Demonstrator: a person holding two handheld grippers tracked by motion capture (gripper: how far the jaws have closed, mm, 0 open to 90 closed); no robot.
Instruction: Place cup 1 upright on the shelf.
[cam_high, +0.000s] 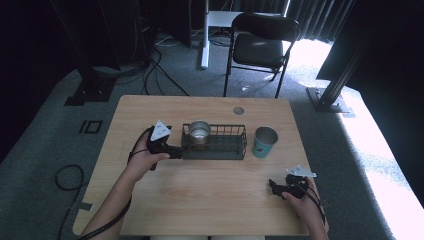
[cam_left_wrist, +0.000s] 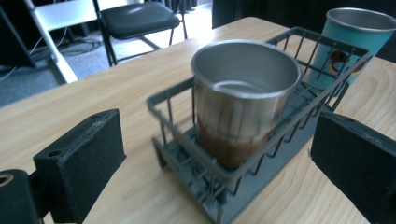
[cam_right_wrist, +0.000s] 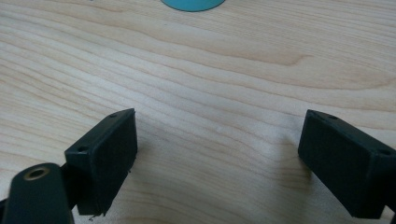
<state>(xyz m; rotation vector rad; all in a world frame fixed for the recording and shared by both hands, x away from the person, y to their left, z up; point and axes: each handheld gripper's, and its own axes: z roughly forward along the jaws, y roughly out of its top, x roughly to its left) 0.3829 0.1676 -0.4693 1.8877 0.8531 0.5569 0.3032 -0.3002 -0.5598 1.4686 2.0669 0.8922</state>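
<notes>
Steel cup (cam_left_wrist: 245, 100) stands in the rack's (cam_left_wrist: 299, 135) left end; left gripper (cam_left_wrist: 215, 154), jaws wide, faces it, seemingly to grasp. Right gripper (cam_right_wrist: 217, 154) rests wide, well right of the rack.

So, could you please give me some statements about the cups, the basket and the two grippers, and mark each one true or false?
1. The steel cup stands upright inside the wire basket. True.
2. The teal cup is also inside the basket. False: it stands on the table, beside the basket's right end.
3. The left gripper has its jaws open, at the basket's left end. True.
4. The right gripper holds the teal cup. False: it is open, low over bare table, holding nothing.
5. The steel cup lies on its side. False: it is upright.
</notes>
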